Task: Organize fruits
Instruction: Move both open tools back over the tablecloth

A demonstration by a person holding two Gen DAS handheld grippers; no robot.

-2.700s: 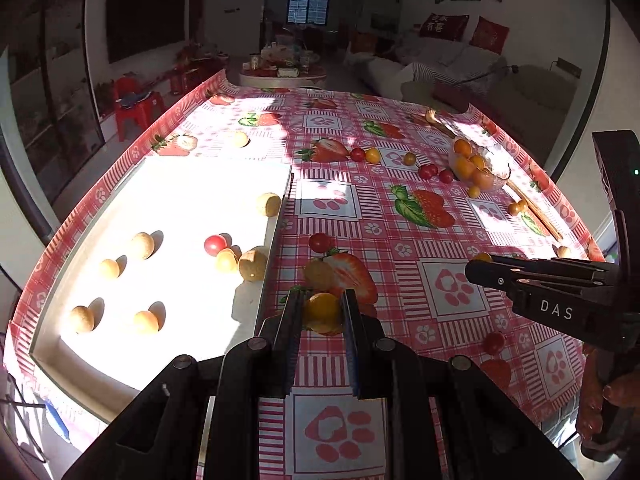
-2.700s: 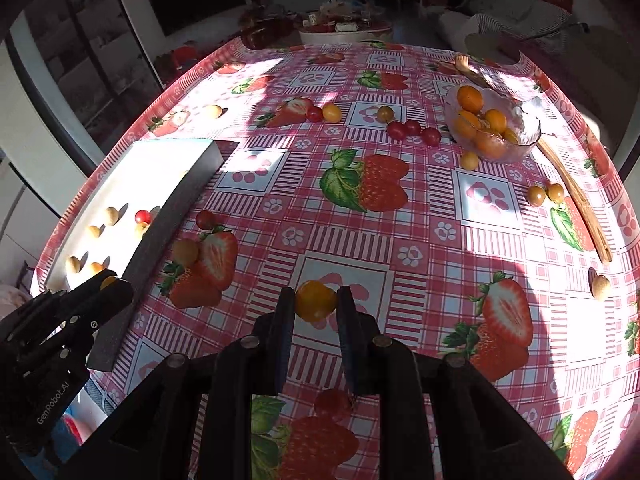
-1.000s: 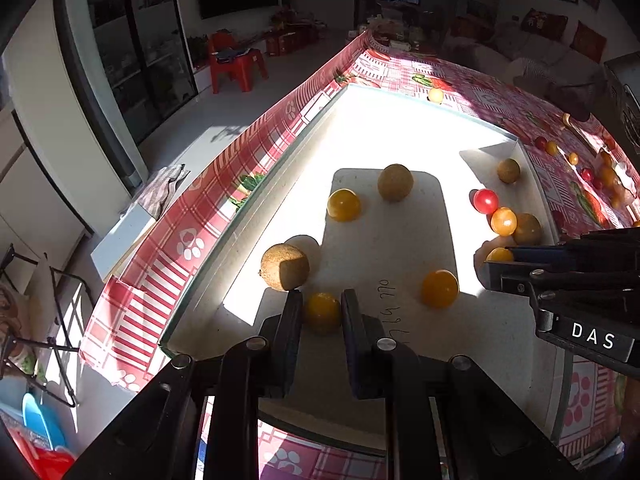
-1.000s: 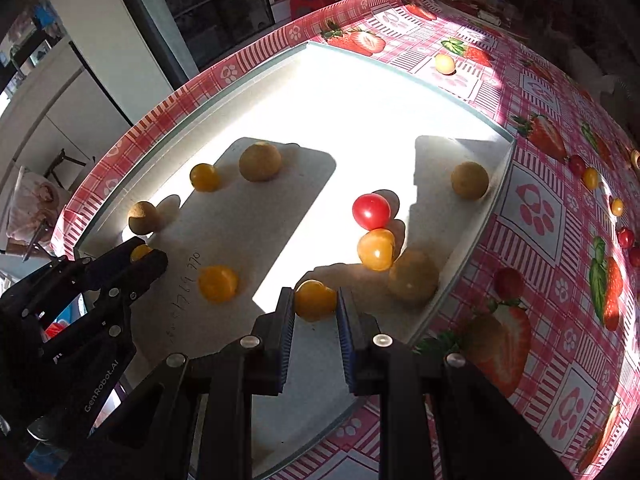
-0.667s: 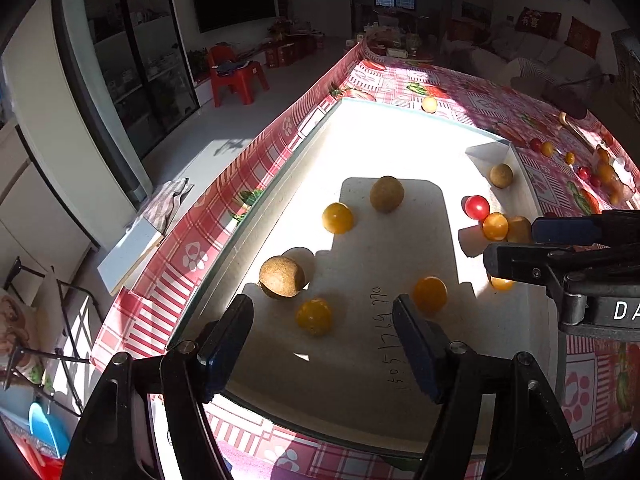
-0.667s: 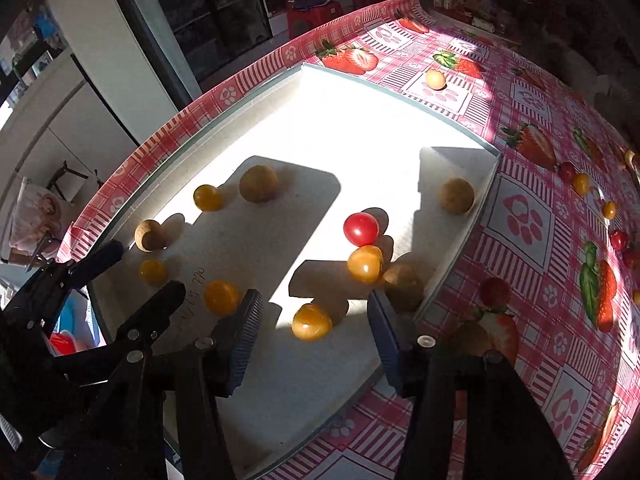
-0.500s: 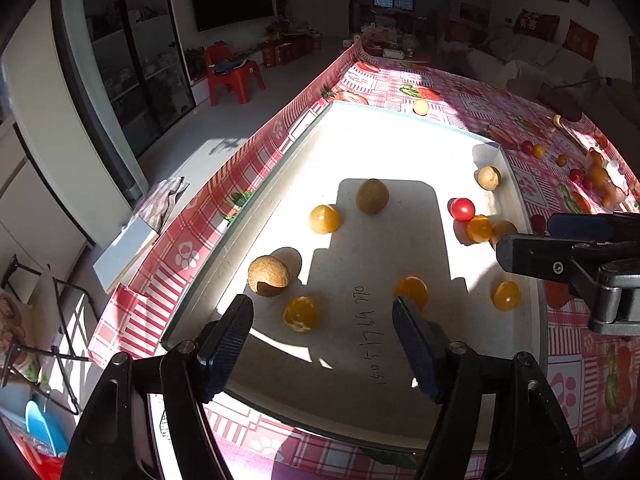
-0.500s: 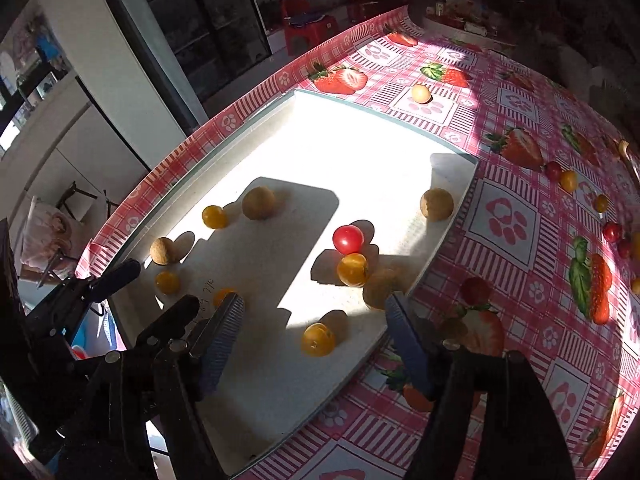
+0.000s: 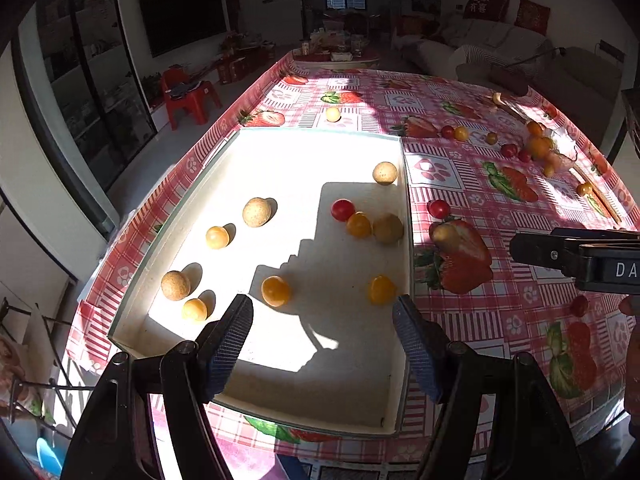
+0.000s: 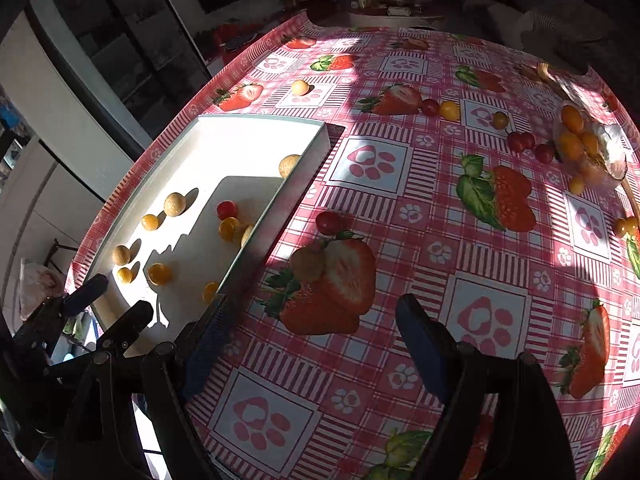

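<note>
White tray (image 9: 276, 140): in it you have ten small round fruits lying loose. Three tan ones and three yellow cherry tomatoes (image 9: 275, 291) are scattered; one red cherry tomato (image 9: 343, 209) clusters with an orange one and a dull brown one at the right wall. On the counter, outside: a red cherry tomato (image 10: 328, 222), a tan fruit (image 10: 307, 265), and a clear bowl of orange fruit (image 10: 588, 152).

A tray (image 9: 407, 216) sits on the left part of the tabletop (image 9: 500, 184) with small round fruits (image 9: 276, 290) scattered inside it. To its right more fruits (image 10: 328, 222) lie loose on the tabletop. At the far right, a bowl (image 10: 612, 152) holds several more.
</note>
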